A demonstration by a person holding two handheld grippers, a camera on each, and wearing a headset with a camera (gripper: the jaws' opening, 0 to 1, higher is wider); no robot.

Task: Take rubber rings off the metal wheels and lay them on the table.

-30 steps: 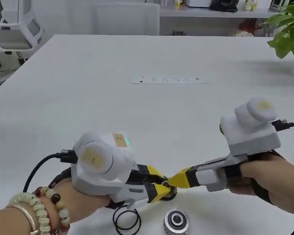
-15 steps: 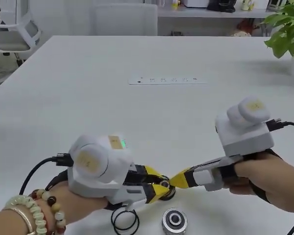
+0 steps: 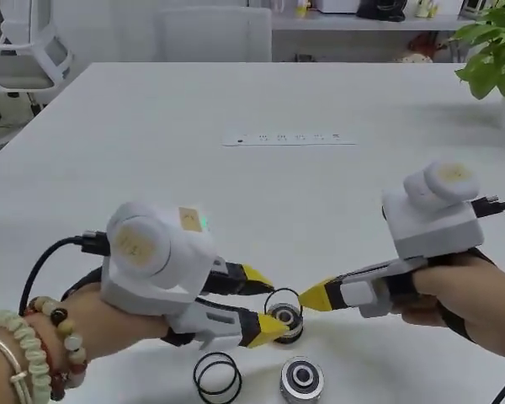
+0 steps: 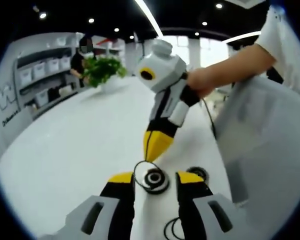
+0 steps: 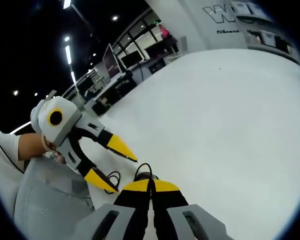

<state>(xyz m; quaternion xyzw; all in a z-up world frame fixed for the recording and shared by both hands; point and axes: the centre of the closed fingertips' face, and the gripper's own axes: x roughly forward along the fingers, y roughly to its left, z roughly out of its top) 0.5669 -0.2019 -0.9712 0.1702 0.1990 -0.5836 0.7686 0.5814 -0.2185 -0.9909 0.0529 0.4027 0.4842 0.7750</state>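
Right gripper (image 3: pixel 307 297) nips a rubber ring (image 3: pixel 281 297) at a metal wheel (image 3: pixel 284 321).
Its jaws are pressed together on the ring's edge. The left gripper (image 3: pixel 269 303) stands wide, straddling that wheel on the white table (image 3: pixel 236 194). A second wheel (image 3: pixel 302 379) and loose rings (image 3: pixel 217 374) lie nearer the person.

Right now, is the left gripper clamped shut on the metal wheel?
No, the left gripper stands open in its own view, the metal wheel between its jaws.
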